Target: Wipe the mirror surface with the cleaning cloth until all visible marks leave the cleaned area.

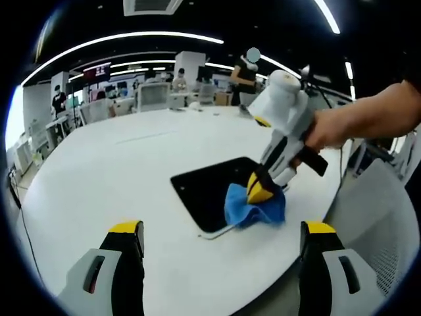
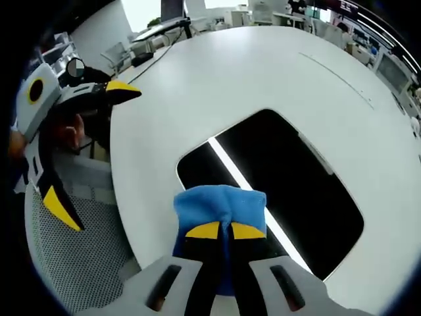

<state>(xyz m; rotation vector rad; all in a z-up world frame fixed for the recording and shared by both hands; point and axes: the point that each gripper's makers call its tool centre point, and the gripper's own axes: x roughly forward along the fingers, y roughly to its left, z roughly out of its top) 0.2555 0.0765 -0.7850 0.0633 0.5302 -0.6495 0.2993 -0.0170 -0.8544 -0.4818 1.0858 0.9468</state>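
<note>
So the mirror (image 2: 276,191) is a dark rounded-rectangle slab lying flat on a big white round table (image 2: 217,72), close to the table's edge. In the right gripper view it reflects a bright ceiling light as a thin white streak running across its near part. I can't make out any marks on the glass from either view, it just looks black and glossy.

The blue cleaning cloth (image 2: 220,204) is bunched up on the mirror's near corner, partly hanging past the mirror's rim toward the table edge. The right gripper (image 2: 220,230) has its yellow-tipped jaws pinched tight together on the cloth, pressing it down onto the mirror. In the left gripper view you see the same thing from the side: the right gripper (image 1: 262,187) comes down at an angle onto the cloth (image 1: 255,207) at the corner of the mirror (image 1: 210,191), with a person's hand (image 1: 325,131) wrapped around the gripper's handle.

The left gripper (image 1: 223,234) hangs over the table edge away from the mirror, its jaws wide apart with nothing between them. It also shows in the right gripper view (image 2: 92,92), off past the table rim from the mirror.

Beyond the table from the mirror there's a grey mesh chair (image 2: 72,243), and further out an open office with desks and some people (image 1: 243,79) standing around.
</note>
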